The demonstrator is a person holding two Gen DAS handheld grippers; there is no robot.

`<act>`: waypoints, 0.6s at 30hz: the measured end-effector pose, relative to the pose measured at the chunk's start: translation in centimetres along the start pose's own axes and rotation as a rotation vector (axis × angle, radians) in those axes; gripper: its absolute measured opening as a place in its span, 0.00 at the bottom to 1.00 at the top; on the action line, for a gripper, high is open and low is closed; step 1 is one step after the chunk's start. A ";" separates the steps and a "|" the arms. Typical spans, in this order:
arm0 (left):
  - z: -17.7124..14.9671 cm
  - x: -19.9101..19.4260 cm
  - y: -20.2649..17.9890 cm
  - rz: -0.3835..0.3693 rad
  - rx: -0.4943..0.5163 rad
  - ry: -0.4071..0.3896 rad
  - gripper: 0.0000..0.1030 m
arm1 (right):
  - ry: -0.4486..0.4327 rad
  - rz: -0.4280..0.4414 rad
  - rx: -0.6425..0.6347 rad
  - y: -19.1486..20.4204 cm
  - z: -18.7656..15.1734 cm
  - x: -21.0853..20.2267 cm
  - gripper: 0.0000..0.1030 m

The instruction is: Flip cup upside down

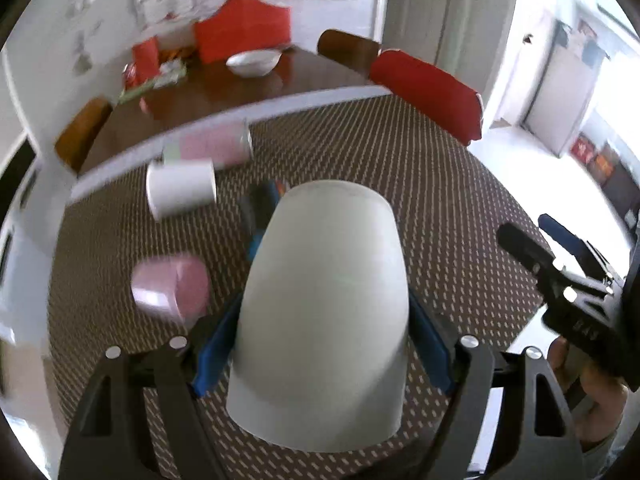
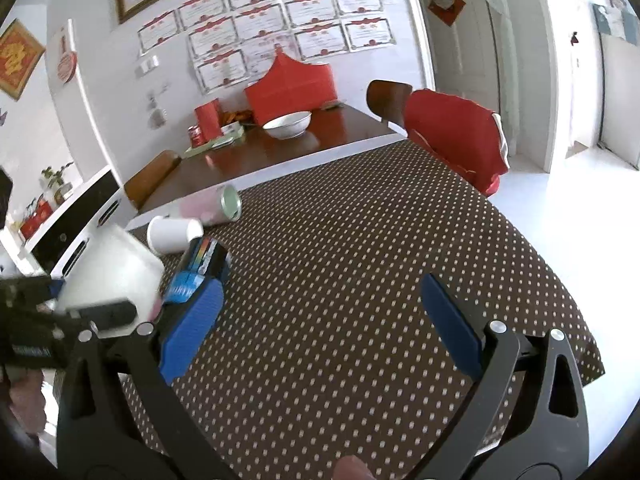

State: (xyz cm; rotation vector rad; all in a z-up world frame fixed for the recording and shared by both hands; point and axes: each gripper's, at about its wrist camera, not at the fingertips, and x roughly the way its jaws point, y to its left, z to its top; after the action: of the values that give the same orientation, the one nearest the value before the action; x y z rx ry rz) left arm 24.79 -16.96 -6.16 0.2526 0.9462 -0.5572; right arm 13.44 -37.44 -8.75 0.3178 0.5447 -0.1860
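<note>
A large white cup (image 1: 326,312) fills the left wrist view, its closed bottom pointing away from the camera. My left gripper (image 1: 324,354) is shut on it, blue pads pressing both sides, above the dotted brown tablecloth (image 1: 440,184). The same cup (image 2: 110,270) shows blurred at the left of the right wrist view, in the left gripper (image 2: 60,320). My right gripper (image 2: 320,328) is open and empty over the tablecloth (image 2: 340,240); it also shows at the right edge of the left wrist view (image 1: 560,264).
On the cloth lie a white cup (image 1: 180,192) on its side, a pink-and-silver tumbler (image 1: 212,148), a pink cup (image 1: 172,292) and a dark can (image 2: 204,260). Behind is a wooden table (image 2: 280,148) with a white bowl (image 2: 287,124) and red boxes. A red-covered chair (image 2: 456,140) stands right.
</note>
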 end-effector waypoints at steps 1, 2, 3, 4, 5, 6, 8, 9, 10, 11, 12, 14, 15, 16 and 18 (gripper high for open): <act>-1.1 0.3 0.0 -0.002 -0.024 0.010 0.75 | 0.001 0.001 -0.005 0.0 -0.3 -0.3 0.94; -1.9 0.5 -0.1 -0.005 -0.037 0.017 0.75 | 0.001 0.002 -0.010 0.1 -0.7 -0.6 0.94; -2.6 0.8 -0.1 -0.007 -0.051 0.023 0.75 | 0.001 0.004 -0.018 0.2 -1.3 -1.0 0.94; -3.2 1.3 -0.2 -0.007 -0.062 0.028 0.75 | 0.003 0.003 -0.023 0.3 -1.5 -1.1 0.94; -3.7 1.9 -0.3 -0.002 -0.076 0.035 0.75 | 0.004 0.001 -0.027 0.4 -1.9 -1.3 0.94; -4.2 2.4 -0.3 0.002 -0.087 0.043 0.75 | 0.006 0.003 -0.028 0.5 -2.3 -1.7 0.94; -4.9 3.7 -0.4 -0.003 -0.111 0.063 0.75 | 0.003 0.004 -0.028 0.5 -2.8 -2.1 0.94; -5.0 4.1 -0.5 -0.006 -0.118 0.069 0.75 | 0.000 0.000 -0.030 0.5 -3.0 -2.3 0.94; -5.3 4.7 -0.6 -0.010 -0.126 0.072 0.75 | -0.001 -0.003 -0.031 0.5 -3.3 -2.5 0.94; -5.6 4.9 -0.5 -0.011 -0.133 0.069 0.75 | 0.000 -0.006 -0.030 0.5 -3.5 -2.6 0.94; -5.8 5.0 -0.6 -0.011 -0.139 0.063 0.75 | 0.000 -0.006 -0.029 0.4 -3.8 -2.7 0.94; -6.0 5.0 -0.7 -0.009 -0.144 0.049 0.75 | 0.002 -0.009 -0.029 0.4 -4.2 -2.9 0.94; -6.2 4.9 -0.8 -0.006 -0.143 0.040 0.76 | 0.001 -0.009 -0.029 0.5 -4.4 -3.1 0.94; -6.3 4.8 -0.8 -0.001 -0.141 0.035 0.76 | 0.002 -0.009 -0.029 0.5 -4.6 -3.2 0.94; -6.5 4.6 -1.1 0.020 -0.130 0.033 0.76 | 0.003 -0.008 -0.031 0.8 -4.9 -3.4 0.94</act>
State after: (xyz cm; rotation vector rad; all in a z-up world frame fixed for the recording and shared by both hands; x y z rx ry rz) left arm 21.75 -16.55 -13.60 0.1548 1.0069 -0.4721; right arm 8.42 -34.68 -10.68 0.2861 0.5514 -0.1847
